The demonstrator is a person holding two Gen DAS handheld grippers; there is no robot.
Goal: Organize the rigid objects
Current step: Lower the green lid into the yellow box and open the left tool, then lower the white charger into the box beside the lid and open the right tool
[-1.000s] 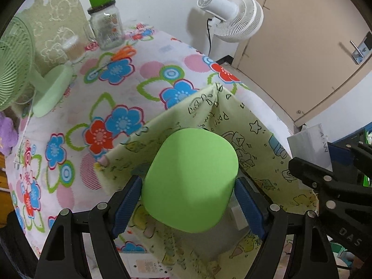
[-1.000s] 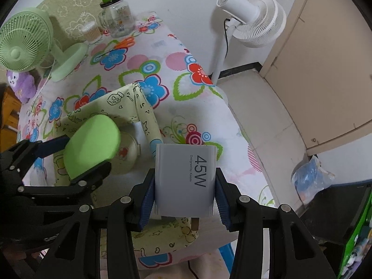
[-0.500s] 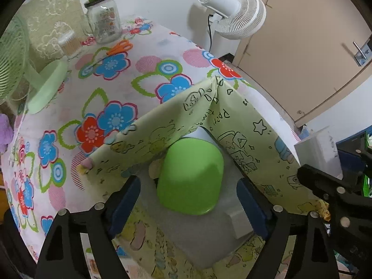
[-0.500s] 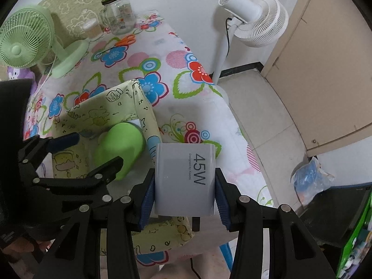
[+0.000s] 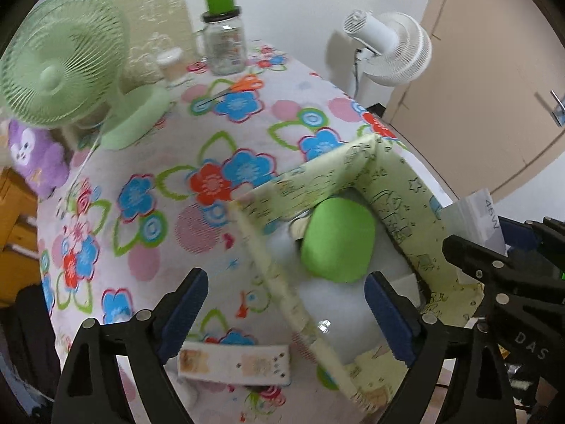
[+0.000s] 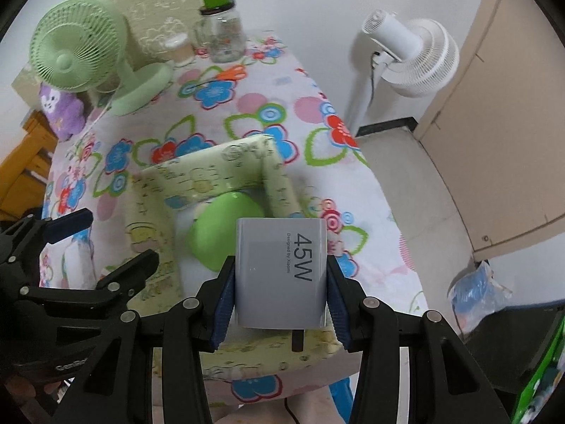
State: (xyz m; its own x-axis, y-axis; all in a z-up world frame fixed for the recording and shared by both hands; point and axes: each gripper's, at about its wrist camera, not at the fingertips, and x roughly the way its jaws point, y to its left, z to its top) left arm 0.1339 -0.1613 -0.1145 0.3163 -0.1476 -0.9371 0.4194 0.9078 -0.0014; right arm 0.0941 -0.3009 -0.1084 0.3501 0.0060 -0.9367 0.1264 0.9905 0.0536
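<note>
The left hand-held gripper [image 5: 286, 309] hangs with its jaws opening and nothing between the pads. Past them the green rounded object [image 5: 337, 240] lies inside the yellow-green fabric box [image 5: 399, 208] on the flowered desk [image 5: 169, 190], seemingly against the far corner, though blur obscures that. The right hand-held gripper [image 6: 280, 295] pinches the grey charger [image 6: 280, 272] above the box's near edge.
</note>
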